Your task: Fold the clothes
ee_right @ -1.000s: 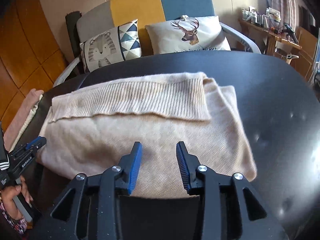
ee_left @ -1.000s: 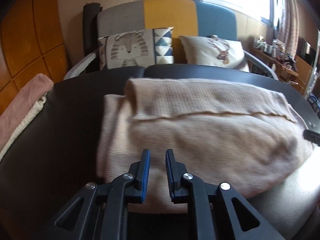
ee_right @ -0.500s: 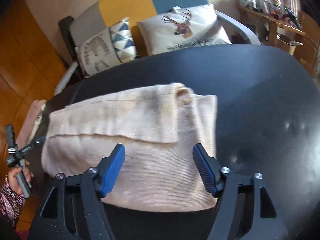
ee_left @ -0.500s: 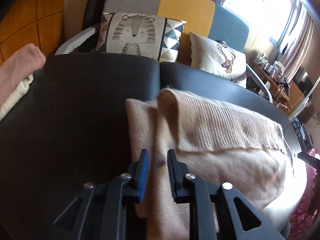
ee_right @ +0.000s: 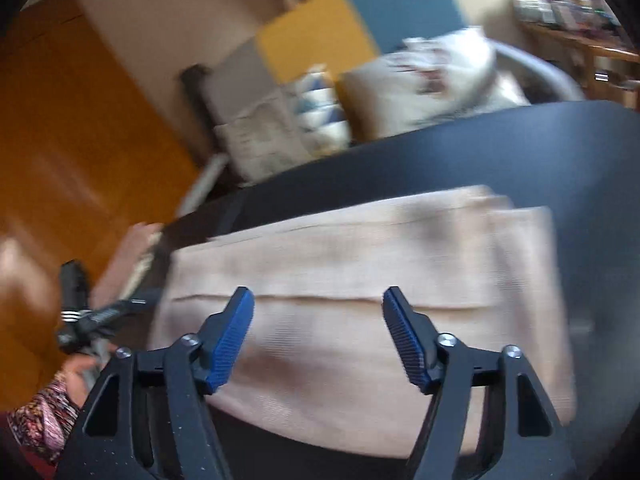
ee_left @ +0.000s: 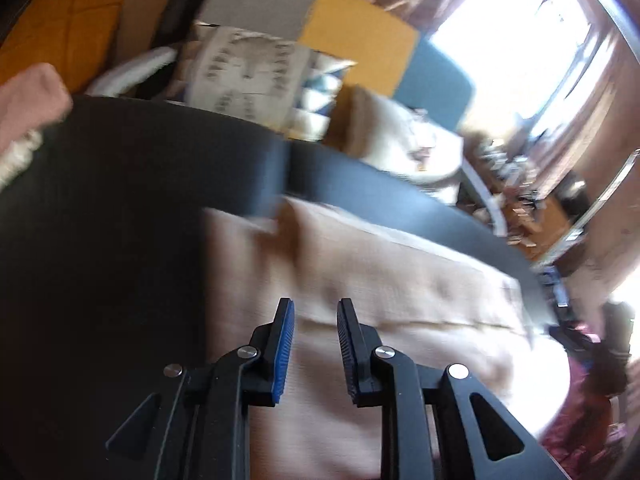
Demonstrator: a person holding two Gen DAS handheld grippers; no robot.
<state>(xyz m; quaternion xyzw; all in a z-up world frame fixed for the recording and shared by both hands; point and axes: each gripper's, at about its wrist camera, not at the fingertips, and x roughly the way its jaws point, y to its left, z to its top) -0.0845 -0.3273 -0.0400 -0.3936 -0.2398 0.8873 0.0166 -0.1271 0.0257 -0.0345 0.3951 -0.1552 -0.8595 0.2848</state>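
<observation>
Two tools were in your hands, both hovering over the near edge of the dark desk [ee_right: 480,152]. The beige sweater [ee_right: 360,264] lay folded on that desk, a long flat bundle with a folded-over flap running along its far side. Its near edge reached almost to the near edge of the desk.

Your left tool [ee_left: 314,340] pointed down at the left end of the sweater. Its jaws stood a narrow gap apart, having just been opening a little, and no cloth was between the blue pads; the knit showed below them. In the right wrist view that same left tool [ee_right: 100,312] appeared at the desk's left edge, gripped by your left hand [ee_right: 80,376] in a patterned sleeve [ee_right: 40,412].

Your right tool [ee_right: 318,336] was spread wide over the near middle of the sweater, its jaws just eased in a little from wider still. Nothing was pinched between them.

At the far left corner of the desk, a pink cloth [ee_left: 28,100] lay on a cream one. Beyond the far edge stood a sofa [ee_left: 360,36] with cushions. Both views were motion-blurred.
</observation>
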